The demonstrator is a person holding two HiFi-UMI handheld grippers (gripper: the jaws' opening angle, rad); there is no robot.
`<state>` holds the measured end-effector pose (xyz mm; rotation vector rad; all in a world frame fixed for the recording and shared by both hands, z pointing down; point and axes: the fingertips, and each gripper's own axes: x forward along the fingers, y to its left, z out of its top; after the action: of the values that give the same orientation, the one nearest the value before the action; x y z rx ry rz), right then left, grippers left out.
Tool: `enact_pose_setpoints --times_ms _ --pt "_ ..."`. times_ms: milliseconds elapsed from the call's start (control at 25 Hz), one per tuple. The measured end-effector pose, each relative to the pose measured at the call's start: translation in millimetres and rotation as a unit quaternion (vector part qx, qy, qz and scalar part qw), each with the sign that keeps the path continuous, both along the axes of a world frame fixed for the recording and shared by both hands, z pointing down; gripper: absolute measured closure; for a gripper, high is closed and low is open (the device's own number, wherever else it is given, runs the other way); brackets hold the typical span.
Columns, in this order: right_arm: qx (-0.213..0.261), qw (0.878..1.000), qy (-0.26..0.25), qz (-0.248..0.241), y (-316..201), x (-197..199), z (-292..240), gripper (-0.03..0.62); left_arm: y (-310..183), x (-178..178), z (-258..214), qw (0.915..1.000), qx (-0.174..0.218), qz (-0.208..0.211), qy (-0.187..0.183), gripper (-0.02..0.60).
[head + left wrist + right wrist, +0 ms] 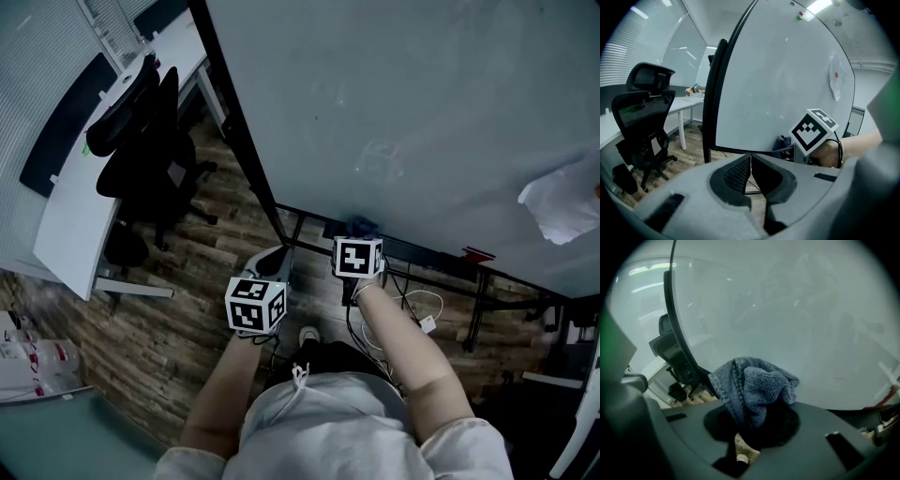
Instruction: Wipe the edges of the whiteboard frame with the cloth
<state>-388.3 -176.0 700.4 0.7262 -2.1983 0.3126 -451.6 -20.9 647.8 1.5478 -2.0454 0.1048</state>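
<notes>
The whiteboard (403, 103) stands before me, its black frame (239, 122) running down the left side and along the bottom. My right gripper (359, 240) is shut on a blue-grey knitted cloth (362, 225) at the bottom frame near the lower left corner. In the right gripper view the cloth (754, 387) bunches out of the right gripper (754, 423), close to the board, with the frame's left edge (677, 324) beyond. My left gripper (270, 263) hangs lower and left, off the board. In the left gripper view the left gripper (751, 169) is shut and holds nothing; the frame (712, 93) rises ahead.
A black office chair (141, 141) and a white desk (75, 211) stand to the left on the wood floor. A crumpled white sheet (562, 202) is stuck on the board at right. Cables (422, 309) and the stand's legs (478, 314) lie under the board.
</notes>
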Motion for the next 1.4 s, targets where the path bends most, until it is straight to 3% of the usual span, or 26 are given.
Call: enact_pose_setpoints --times_ms 240,480,680,1000,1160,1400 --pt "0.0 1.0 0.0 -0.004 8 -11 2 0.516 2 -14 7 1.0 0.005 0.003 -0.007 0.561" --pt "-0.017 0.999 0.005 -0.041 33 -43 6 0.516 8 -28 12 1.0 0.0 0.005 0.007 0.561" --pt "-0.007 1.0 0.022 -0.021 41 -63 7 0.516 24 -46 16 0.9998 -0.008 0.008 0.018 0.561" --pt "-0.004 0.999 0.042 -0.026 60 -92 5 0.516 45 -70 23 0.9984 -0.019 0.042 0.033 0.561" --pt "-0.022 0.999 0.014 -0.045 79 -120 1 0.516 51 -74 25 0.9967 -0.025 0.071 0.029 0.561" --pt "-0.03 0.999 0.0 -0.03 90 -152 7 0.516 66 -89 29 0.9947 -0.029 0.095 0.025 0.561"
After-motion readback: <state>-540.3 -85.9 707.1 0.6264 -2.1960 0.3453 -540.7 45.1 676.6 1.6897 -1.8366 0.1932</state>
